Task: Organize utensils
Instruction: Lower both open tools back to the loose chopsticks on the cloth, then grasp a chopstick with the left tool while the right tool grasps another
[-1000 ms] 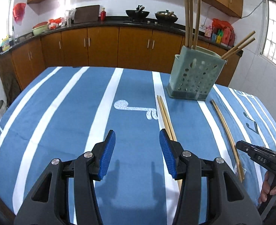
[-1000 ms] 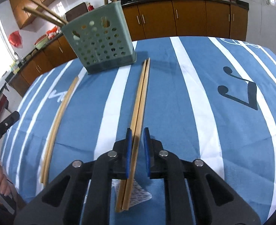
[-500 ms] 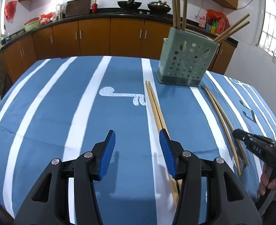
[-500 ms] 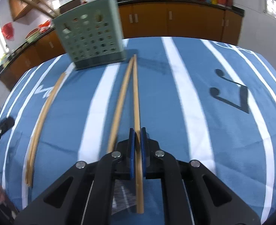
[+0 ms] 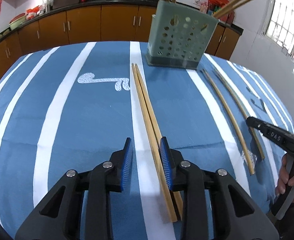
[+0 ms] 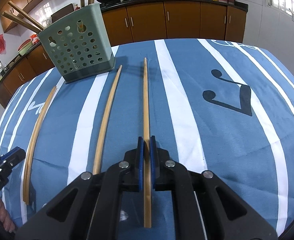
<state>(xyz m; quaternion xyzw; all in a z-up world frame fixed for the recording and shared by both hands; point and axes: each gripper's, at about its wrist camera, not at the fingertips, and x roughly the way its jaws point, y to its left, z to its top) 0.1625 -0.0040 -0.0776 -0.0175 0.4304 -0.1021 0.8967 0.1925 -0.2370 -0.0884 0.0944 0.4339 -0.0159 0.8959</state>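
Right gripper: jaws pressed together, pinching a single chopstick; its partner lies apart on the striped cloth, to its left. Left gripper: jaws have just been closing, not yet gripping; a chopstick pair sits against the right pad. Green holder stands at the far side, several chopsticks in it.

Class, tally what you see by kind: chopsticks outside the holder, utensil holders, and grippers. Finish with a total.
Chopsticks outside the holder: 4. There is a pair between the jaws of the left gripper, which have just been closing, a held chopstick in the shut right gripper, and a loose chopstick.
Green holder: 1
Grippers: 2
Total: 7
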